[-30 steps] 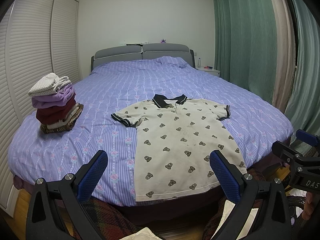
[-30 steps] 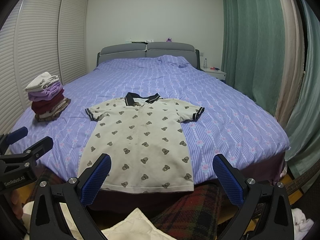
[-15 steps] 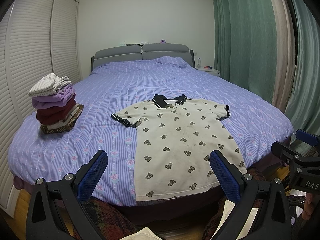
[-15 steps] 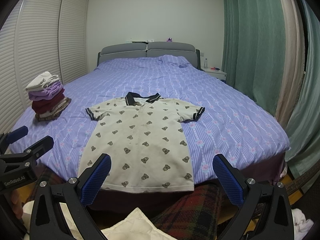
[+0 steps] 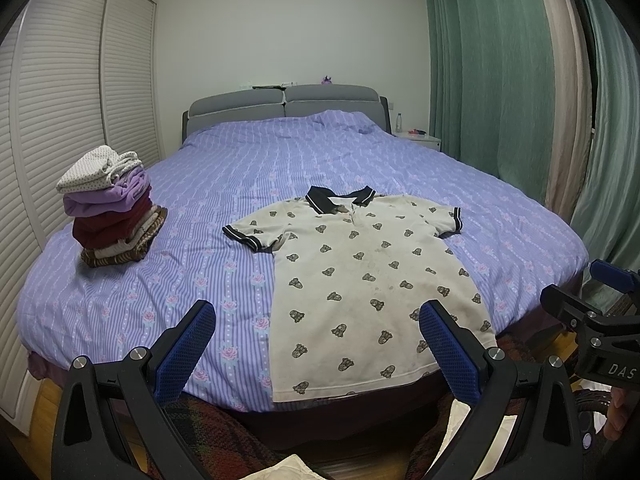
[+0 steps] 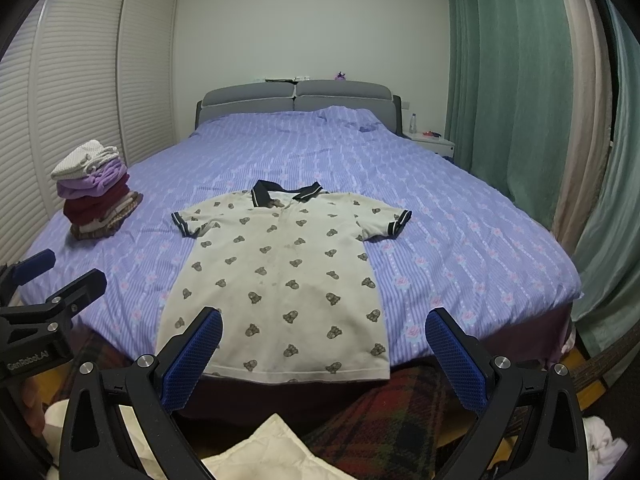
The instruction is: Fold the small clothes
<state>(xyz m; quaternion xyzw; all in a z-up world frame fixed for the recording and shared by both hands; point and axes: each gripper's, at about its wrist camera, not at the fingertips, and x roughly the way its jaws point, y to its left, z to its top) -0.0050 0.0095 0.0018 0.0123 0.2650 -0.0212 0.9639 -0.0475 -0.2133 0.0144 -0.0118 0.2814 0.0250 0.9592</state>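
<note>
One shirt (image 5: 360,280): lay flat, face up, on the bed (image 5: 280,168), hem ahead of both grippers, collar far.
Left gripper (image 5: 316,344): fingers spread, empty, short of the hem.
Right gripper (image 6: 324,344): spread, empty, likewise.
Pile (image 5: 112,208): folded clothes, far left of the left gripper.

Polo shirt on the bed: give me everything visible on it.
The polo shirt is cream, printed all over with small brown bear-like motifs, with a dark collar and dark, white-striped sleeve cuffs. It looks like soft knit fabric, with faint darker marks mid-chest. It lies unfolded, front up, both short sleeves spread, collar towards the headboard, hem at the near edge of the purple striped bedspread, which alone touches it. Both grippers sit open in front of it, clear of the fabric.
</note>
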